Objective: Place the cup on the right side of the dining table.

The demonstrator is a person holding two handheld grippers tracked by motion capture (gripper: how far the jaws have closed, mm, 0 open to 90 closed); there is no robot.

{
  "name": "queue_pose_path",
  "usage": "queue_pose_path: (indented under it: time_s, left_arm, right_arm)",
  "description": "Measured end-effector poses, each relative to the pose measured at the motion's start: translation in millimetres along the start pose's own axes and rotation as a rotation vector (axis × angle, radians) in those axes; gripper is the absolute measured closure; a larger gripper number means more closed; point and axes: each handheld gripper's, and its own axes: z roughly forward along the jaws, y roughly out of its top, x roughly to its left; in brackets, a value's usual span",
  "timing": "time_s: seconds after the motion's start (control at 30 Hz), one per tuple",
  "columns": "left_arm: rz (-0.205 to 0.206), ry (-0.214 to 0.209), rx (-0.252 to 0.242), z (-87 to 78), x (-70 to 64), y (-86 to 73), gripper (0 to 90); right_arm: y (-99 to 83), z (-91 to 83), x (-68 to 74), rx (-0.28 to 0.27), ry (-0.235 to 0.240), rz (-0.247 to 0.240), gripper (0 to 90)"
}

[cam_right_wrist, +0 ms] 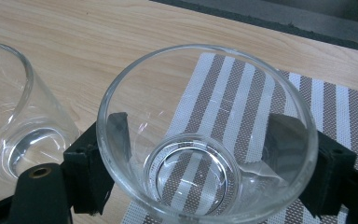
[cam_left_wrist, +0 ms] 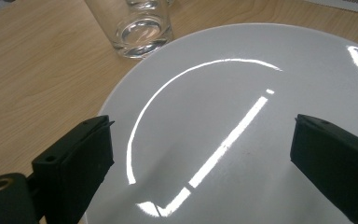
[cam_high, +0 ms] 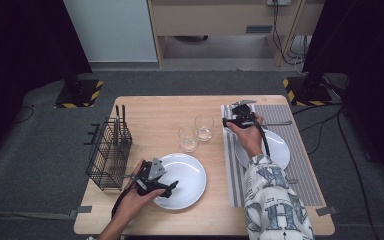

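Observation:
My left gripper point(cam_high: 172, 187) hovers low over a white plate point(cam_high: 190, 172) at the table's front, jaws wide open with nothing between them. In the left gripper view, the left gripper point(cam_left_wrist: 200, 135) frames the bare plate point(cam_left_wrist: 242, 84). My right gripper point(cam_high: 226, 122) is at the left edge of a grey striped placemat point(cam_high: 302, 150). In the right gripper view, the right gripper point(cam_right_wrist: 200, 135) has one jaw on each side of a clear glass point(cam_right_wrist: 193, 179), pressed to its walls. The glass stands upright over the placemat's edge point(cam_right_wrist: 335, 102).
Two more clear glasses point(cam_high: 187, 138) point(cam_high: 204, 127) stand mid-table; one shows as a glass point(cam_right_wrist: 9, 116) left of the held one. A second white plate point(cam_high: 278, 148) and cutlery point(cam_high: 278, 122) lie on the placemat. A black wire basket point(cam_high: 109, 152) holding utensils stands at the left edge.

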Motion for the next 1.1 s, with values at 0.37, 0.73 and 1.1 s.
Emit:
queue_pose_path:
  time_s: [0.37,0.73,1.1]
  left_arm:
    - [0.007,0.000,-0.003,0.0,-0.7,0.6,5.2]
    - [0.014,-0.001,-0.004,-0.2,-1.7,1.2,5.2]
    - [0.015,-0.001,-0.001,0.0,-1.8,1.2,5.2]
  right_arm:
    - [-6.2,2.6,-1.6,0.003,0.002,0.018,19.9]
    - [-7.6,3.0,-0.1,0.008,0.003,0.015,19.9]
    - [-9.2,3.2,-1.7,0.009,0.005,0.022,19.9]
